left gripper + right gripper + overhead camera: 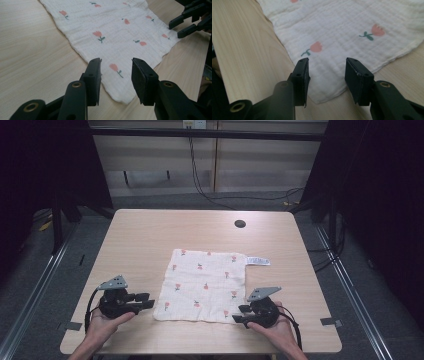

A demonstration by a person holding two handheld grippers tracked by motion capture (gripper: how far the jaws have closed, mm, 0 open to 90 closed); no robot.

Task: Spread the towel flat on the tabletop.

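Note:
A white cloth [202, 285] printed with small red tulips lies flat on the wooden table [145, 235]. My left gripper [149, 300] rests just left of the cloth's near left corner, jaws open. In the left gripper view that corner of the cloth [120, 32] lies below and between the parted jaws of the left gripper [116, 61], untouched. My right gripper [236, 313] sits at the near right corner, open too. The right gripper view has the cloth's corner [352, 30] under the gap of the right gripper [327, 61]. The right gripper [175, 30] also appears far off in the left gripper view.
A white label [258, 261] sticks out from the cloth's far right corner. A dark round hole [240, 224] sits in the table's far part. Cables [235, 197] run over the floor behind the table. Dark curtains flank both sides.

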